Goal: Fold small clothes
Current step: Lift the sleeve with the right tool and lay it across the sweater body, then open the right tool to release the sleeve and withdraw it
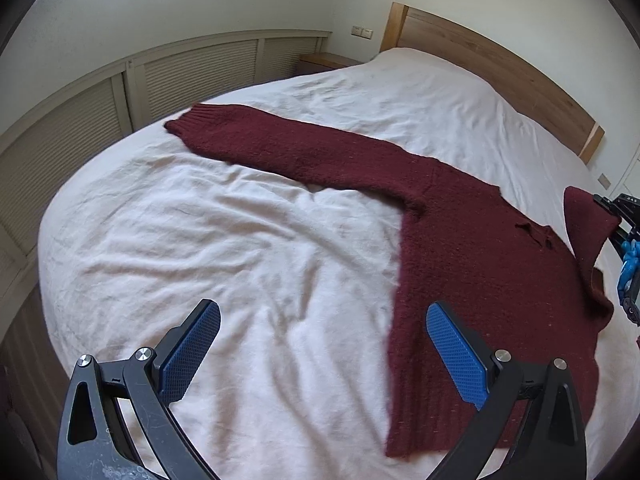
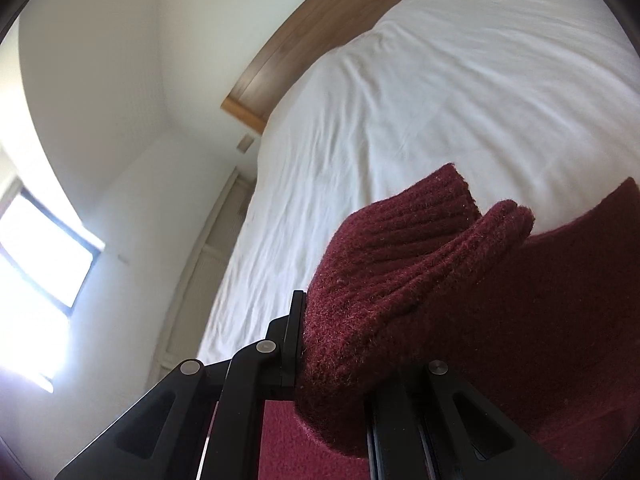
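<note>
The dark red knitted wool sweater [image 1: 460, 216] looks fuzzy and rough. The white cotton bed sheet [image 1: 240, 240] looks soft and wrinkly. The brown wooden headboard [image 1: 500, 64] is smooth.

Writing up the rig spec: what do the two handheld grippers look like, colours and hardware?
Left gripper: black plastic linkage arms with triangular cut-outs, round silver pivot pins, and long blue finger pads with a fine dimpled texture. Right gripper: the same black arms, cut-outs and silver pins; its pads are hidden in its own view. From the left wrist view it shows black framing with blue parts. No cables or sleeves visible.

Right gripper [image 2: 332, 344] clamped on maroon sweater's ribbed cuff [image 2: 400, 248], raised above white bed sheet [image 2: 460, 92], wooden headboard [image 2: 288, 52] beyond.
</note>
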Tool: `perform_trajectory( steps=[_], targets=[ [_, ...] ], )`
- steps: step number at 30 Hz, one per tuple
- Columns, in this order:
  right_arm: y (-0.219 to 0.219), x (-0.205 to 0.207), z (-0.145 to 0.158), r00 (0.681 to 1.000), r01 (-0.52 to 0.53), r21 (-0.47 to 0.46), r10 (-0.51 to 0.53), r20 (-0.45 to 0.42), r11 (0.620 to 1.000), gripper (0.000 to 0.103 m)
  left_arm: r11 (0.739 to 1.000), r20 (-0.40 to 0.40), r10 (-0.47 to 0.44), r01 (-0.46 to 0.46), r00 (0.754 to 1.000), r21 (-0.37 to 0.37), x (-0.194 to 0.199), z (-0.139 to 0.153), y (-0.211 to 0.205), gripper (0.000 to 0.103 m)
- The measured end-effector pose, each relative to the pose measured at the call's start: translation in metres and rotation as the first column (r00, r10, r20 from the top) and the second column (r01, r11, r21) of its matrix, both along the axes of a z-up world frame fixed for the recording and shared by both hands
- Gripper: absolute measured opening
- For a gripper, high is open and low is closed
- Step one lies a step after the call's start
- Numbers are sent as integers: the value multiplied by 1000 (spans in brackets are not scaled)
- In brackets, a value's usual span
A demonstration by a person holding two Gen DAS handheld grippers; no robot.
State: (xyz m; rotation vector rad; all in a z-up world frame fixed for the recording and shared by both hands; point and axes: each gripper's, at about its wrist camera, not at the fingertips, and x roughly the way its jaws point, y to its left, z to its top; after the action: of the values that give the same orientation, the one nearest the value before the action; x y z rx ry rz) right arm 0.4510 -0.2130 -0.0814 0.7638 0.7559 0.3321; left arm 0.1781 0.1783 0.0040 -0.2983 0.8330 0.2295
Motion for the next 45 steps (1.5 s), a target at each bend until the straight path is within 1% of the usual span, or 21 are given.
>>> perform_trajectory(
  steps=[4, 6, 8, 12, 15, 16, 19, 21, 24, 26, 27, 28, 30, 32, 33, 36, 39, 41, 43, 44, 45],
  targets=[
    [57, 5, -16, 996, -86, -105, 84, -20, 991, 7, 1000, -12, 24, -24, 1000, -2, -8, -6, 15, 102],
    [78, 1, -26, 991, -135, -177, 131, -37, 975, 7, 999, -16, 35, -35, 999, -1, -11, -9, 19, 102],
    [99, -3, -37, 983, -183, -252, 175, -54, 950, 8, 999, -22, 38, -38, 999, -11, -13, -12, 22, 102],
    [130, -9, -53, 967, -255, -340, 239, -89, 905, 8, 999, -27, 31, -31, 999, -8, -15, -15, 22, 102],
    [154, -13, -64, 955, -295, -439, 272, -117, 849, 9, 1000, -23, 27, -28, 999, -8, -15, -15, 22, 102],
    [160, -15, -68, 950, -312, -462, 287, -127, 830, 10, 1000, -23, 28, -28, 999, -9, -15, -15, 22, 102],
    [175, -25, -78, 939, -343, -504, 312, -149, 793, 10, 999, -25, 30, -30, 999, -16, -16, -15, 23, 102],
    [182, -29, -85, 933, -358, -516, 319, -165, 778, 11, 999, -28, 30, -30, 999, -20, -16, -16, 23, 102],
    [193, -30, -89, 925, -379, -520, 330, -188, 766, 16, 999, -32, 23, -24, 999, -23, -17, -18, 22, 102],
    [201, -34, -93, 918, -396, -524, 345, -196, 754, 22, 1000, -31, 12, -12, 999, -15, -16, -18, 19, 102],
    [206, -36, -93, 915, -402, -524, 352, -198, 750, 29, 1000, -32, 5, -5, 999, -13, -15, -18, 17, 102],
    [211, -37, -94, 910, -413, -519, 362, -202, 749, 34, 1000, -31, -5, 5, 1000, -12, -14, -18, 15, 102],
    [220, -41, -98, 897, -441, -506, 387, -215, 741, 35, 1000, -29, -20, 19, 999, -10, -14, -17, 11, 102],
    [231, -45, -100, 888, -457, -510, 402, -223, 728, 42, 999, -27, -34, 34, 999, -11, -13, -16, 7, 102],
    [235, -47, -100, 887, -460, -505, 407, -219, 730, 46, 999, -25, -40, 40, 999, -14, -12, -16, 6, 102],
    [240, -53, -93, 875, -481, -464, 441, -200, 744, 47, 999, -17, -50, 49, 999, -19, -13, -12, 3, 102],
    [242, -60, -82, 867, -490, -465, 469, -169, 738, 47, 998, -14, -60, 59, 998, -19, -13, -9, 1, 102],
    [230, -64, -71, 882, -459, -482, 451, -141, 747, 47, 998, -18, -65, 65, 998, -17, -12, -8, -1, 102],
    [211, -62, -66, 911, -399, -522, 391, -131, 754, 48, 997, -33, -70, 70, 997, -14, -11, -9, -3, 102],
    [198, -60, -66, 930, -357, -557, 343, -134, 750, 49, 997, -36, -78, 77, 996, -23, -10, -10, -3, 102],
    [192, -58, -65, 939, -334, -578, 315, -137, 745, 50, 996, -38, -84, 83, 996, -27, -10, -11, -4, 102]
  ],
)
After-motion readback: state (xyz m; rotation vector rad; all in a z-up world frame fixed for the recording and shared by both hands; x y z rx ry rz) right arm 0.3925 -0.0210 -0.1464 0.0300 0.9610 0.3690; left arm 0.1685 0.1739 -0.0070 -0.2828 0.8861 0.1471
